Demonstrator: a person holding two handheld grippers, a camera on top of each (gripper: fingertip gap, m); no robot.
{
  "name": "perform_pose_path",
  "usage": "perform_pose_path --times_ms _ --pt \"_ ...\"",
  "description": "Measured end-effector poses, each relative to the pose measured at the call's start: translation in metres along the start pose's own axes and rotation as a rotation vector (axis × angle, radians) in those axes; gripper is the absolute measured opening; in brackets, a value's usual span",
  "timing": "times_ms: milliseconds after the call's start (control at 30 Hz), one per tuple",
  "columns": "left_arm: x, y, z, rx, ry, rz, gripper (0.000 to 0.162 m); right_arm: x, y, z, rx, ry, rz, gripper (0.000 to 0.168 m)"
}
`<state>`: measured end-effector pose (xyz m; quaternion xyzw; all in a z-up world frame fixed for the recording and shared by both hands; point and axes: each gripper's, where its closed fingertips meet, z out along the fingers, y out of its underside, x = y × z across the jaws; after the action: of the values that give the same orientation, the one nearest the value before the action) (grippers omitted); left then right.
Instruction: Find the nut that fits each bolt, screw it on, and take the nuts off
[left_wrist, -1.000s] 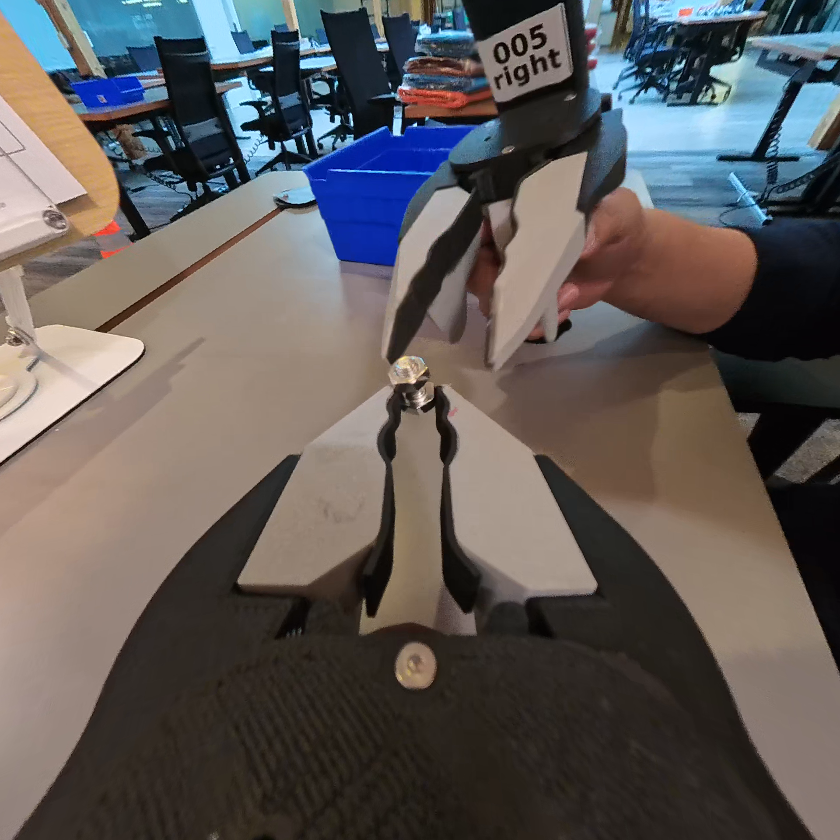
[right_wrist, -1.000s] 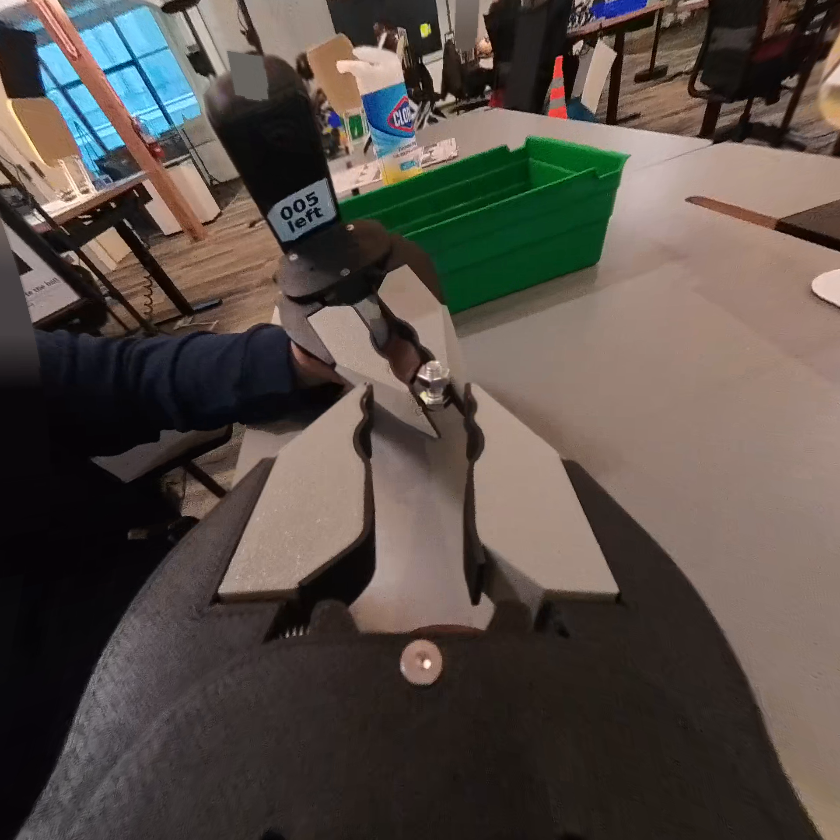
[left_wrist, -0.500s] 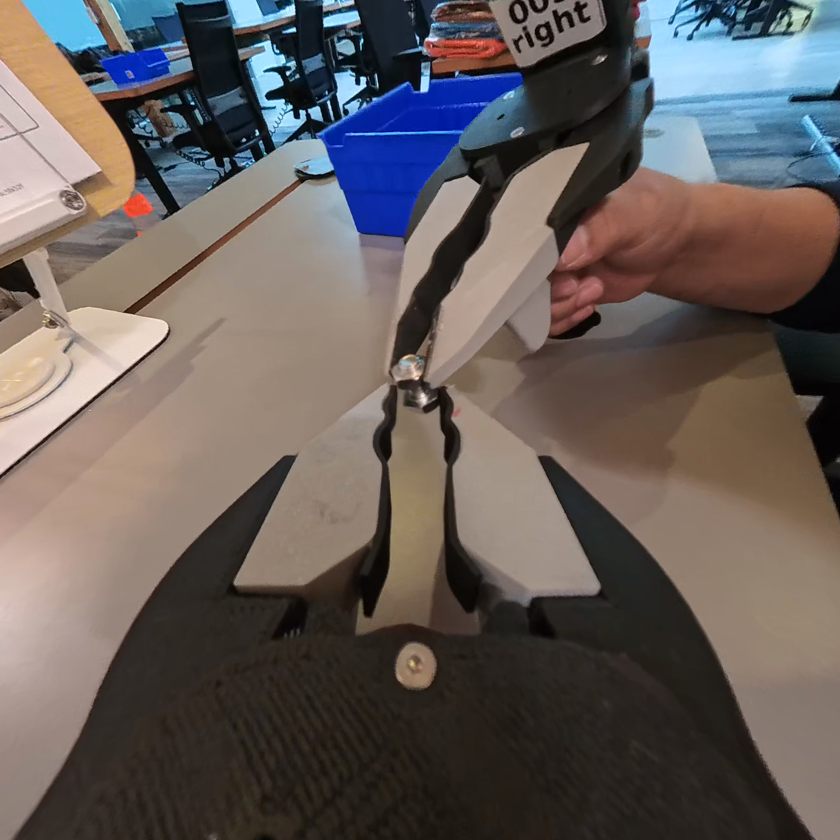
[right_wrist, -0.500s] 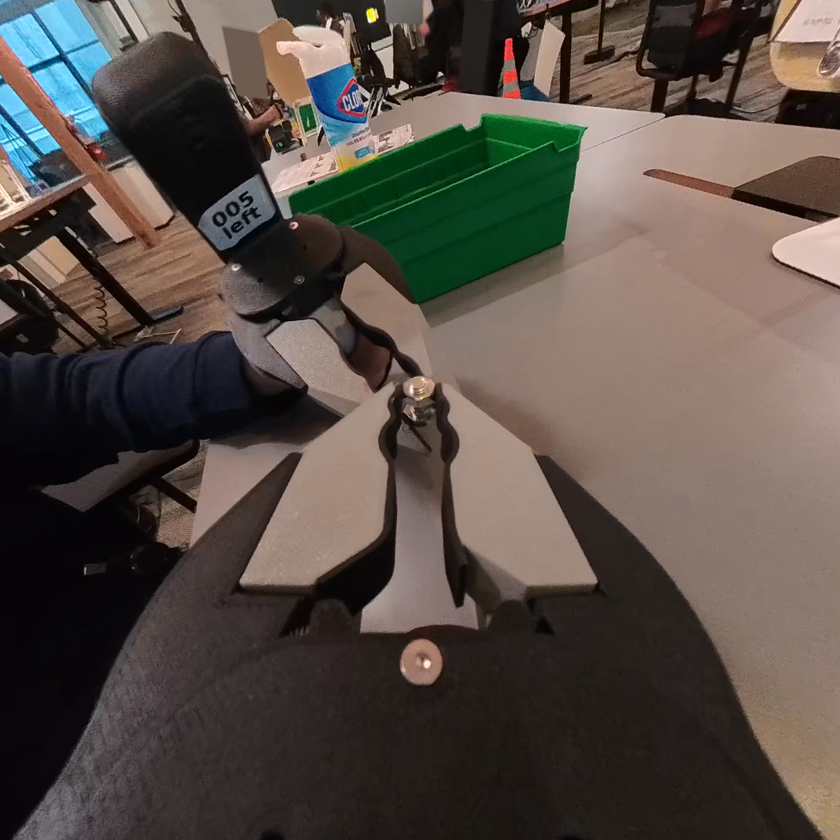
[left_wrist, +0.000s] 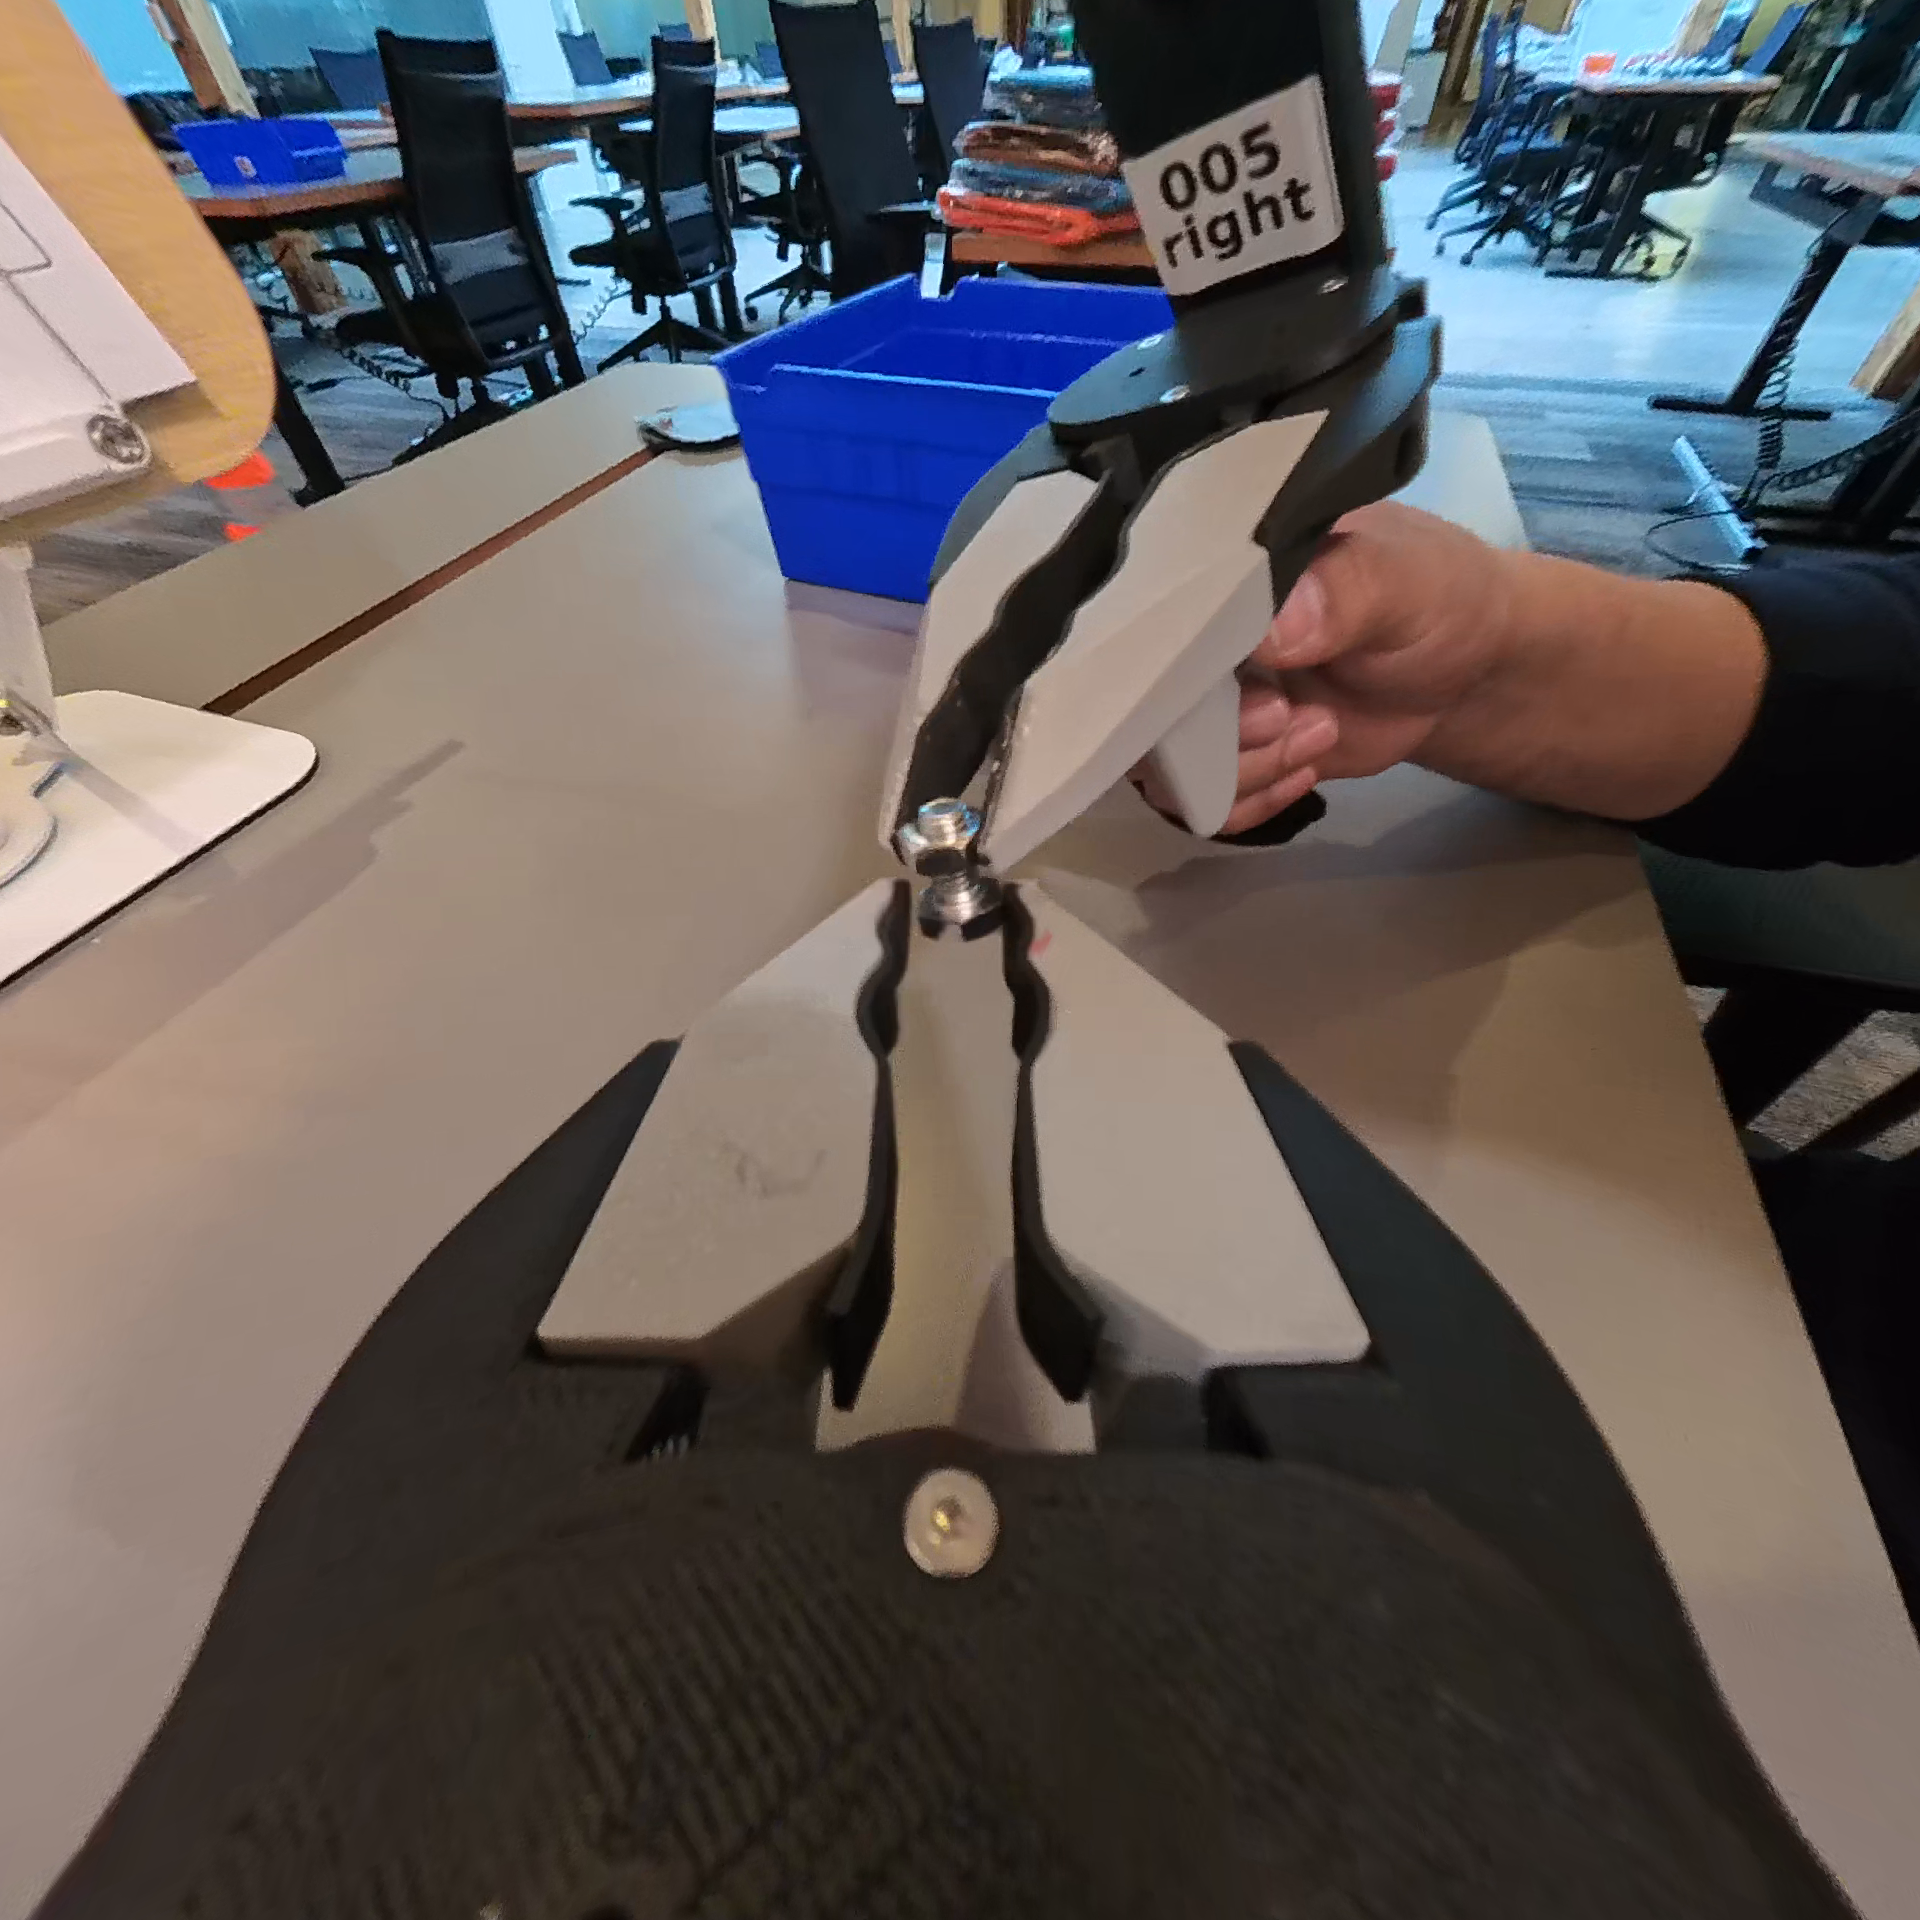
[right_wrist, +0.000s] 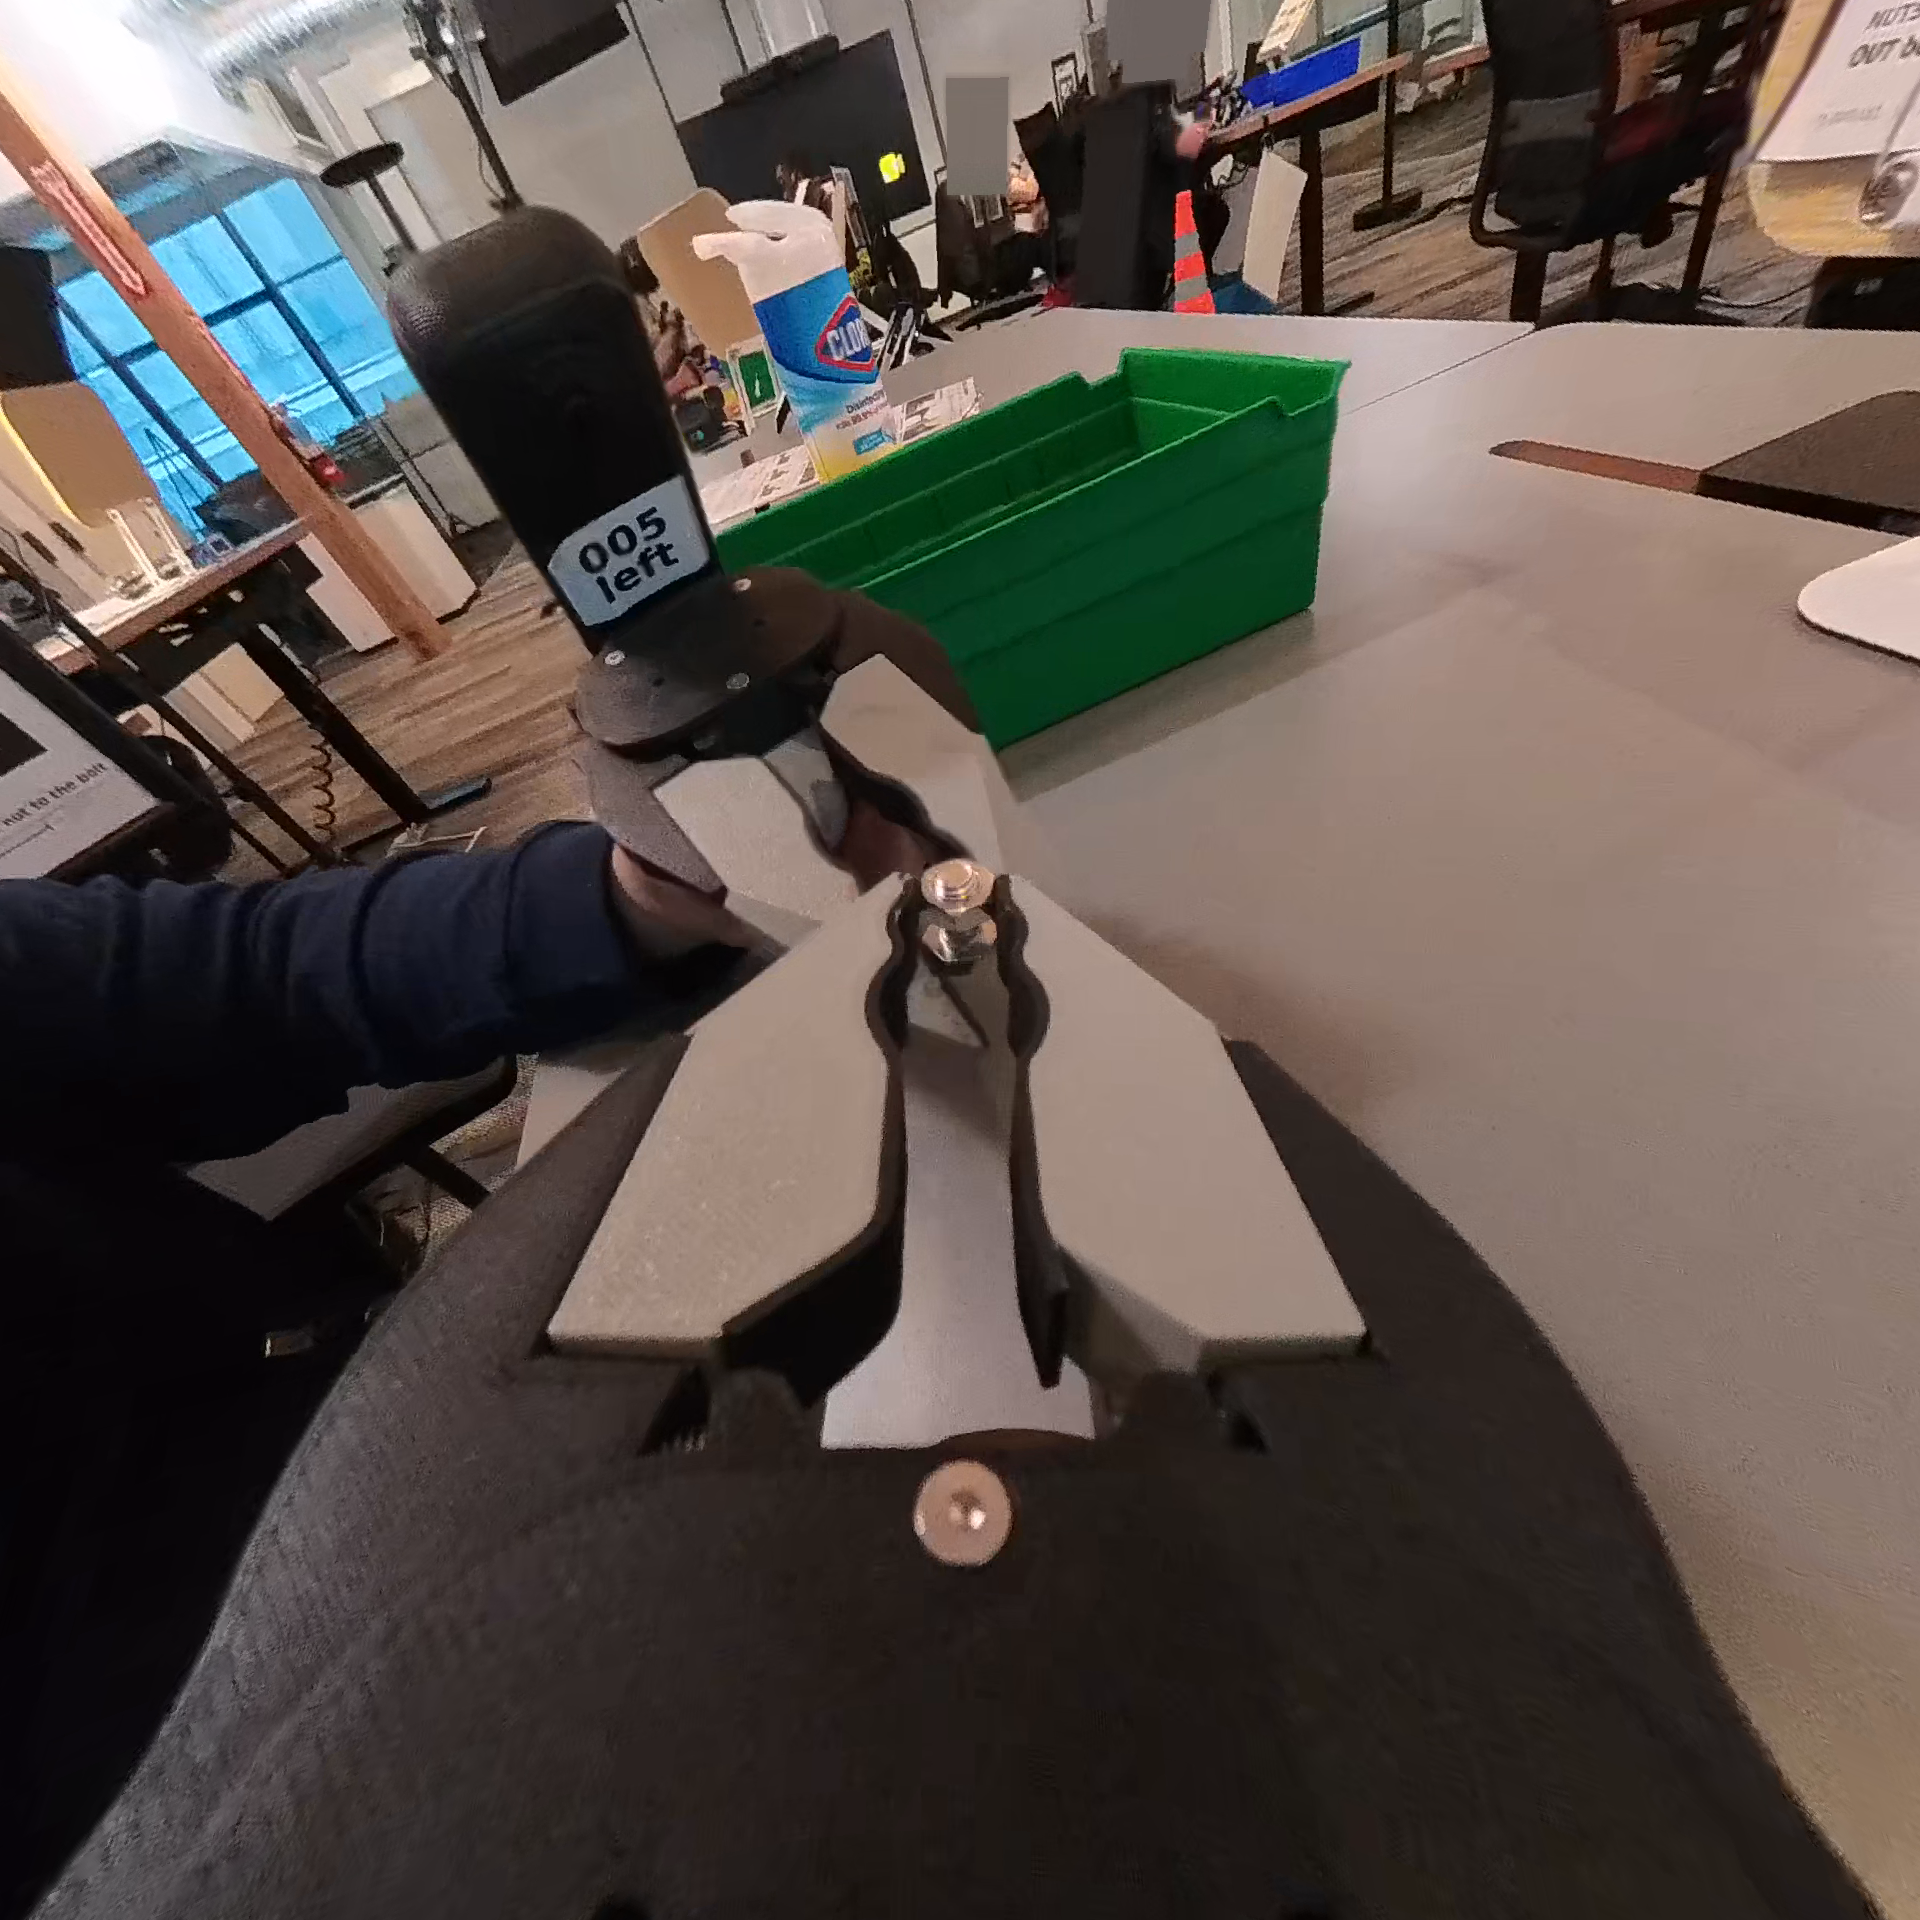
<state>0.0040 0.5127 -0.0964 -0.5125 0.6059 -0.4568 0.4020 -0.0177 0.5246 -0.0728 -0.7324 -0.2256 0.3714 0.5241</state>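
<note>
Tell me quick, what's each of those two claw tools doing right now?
Left gripper: shut on the bolt.
Right gripper: shut on the nut threaded on that bolt.

Grey table (left_wrist: 540, 748); blue bin (left_wrist: 894, 468); green bin (right_wrist: 1091, 551) on it.

Behind your grey table (left_wrist: 540, 727) stand black office chairs (left_wrist: 468, 249); on it, a blue bin (left_wrist: 883, 468) and a green bin (right_wrist: 1091, 551), a wipes canister (right_wrist: 821, 353) just beyond it.

Facing wrist views, shared bolt (left_wrist: 948, 868) close-up
</note>
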Motion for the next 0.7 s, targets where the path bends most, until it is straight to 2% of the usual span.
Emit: perform_pose_path --times_ms 367,400,467,567,667,700 --pt "-0.001 -0.006 -0.004 0.02 -0.038 0.046 0.012 -0.001 -0.012 -0.003 0.017 0.029 -0.047 0.012" --pt "-0.003 -0.01 -0.006 0.033 -0.058 0.072 0.012 -0.003 -0.016 -0.005 0.037 0.017 -0.045 0.016" --pt "0.0 -0.016 -0.009 0.066 -0.049 0.086 0.012 -0.007 -0.023 -0.009 0.081 -0.002 -0.024 0.038" --pt "0.001 -0.022 -0.012 0.108 -0.037 0.065 0.012 -0.015 -0.032 -0.012 0.147 -0.054 -0.001 0.051" --pt "-0.005 -0.023 -0.013 0.113 -0.067 0.05 0.012 -0.028 -0.028 -0.009 0.104 -0.122 0.001 0.045" --pt "-0.008 -0.023 -0.014 0.118 -0.083 0.049 0.012 -0.03 -0.027 -0.01 0.095 -0.124 -0.007 0.035"
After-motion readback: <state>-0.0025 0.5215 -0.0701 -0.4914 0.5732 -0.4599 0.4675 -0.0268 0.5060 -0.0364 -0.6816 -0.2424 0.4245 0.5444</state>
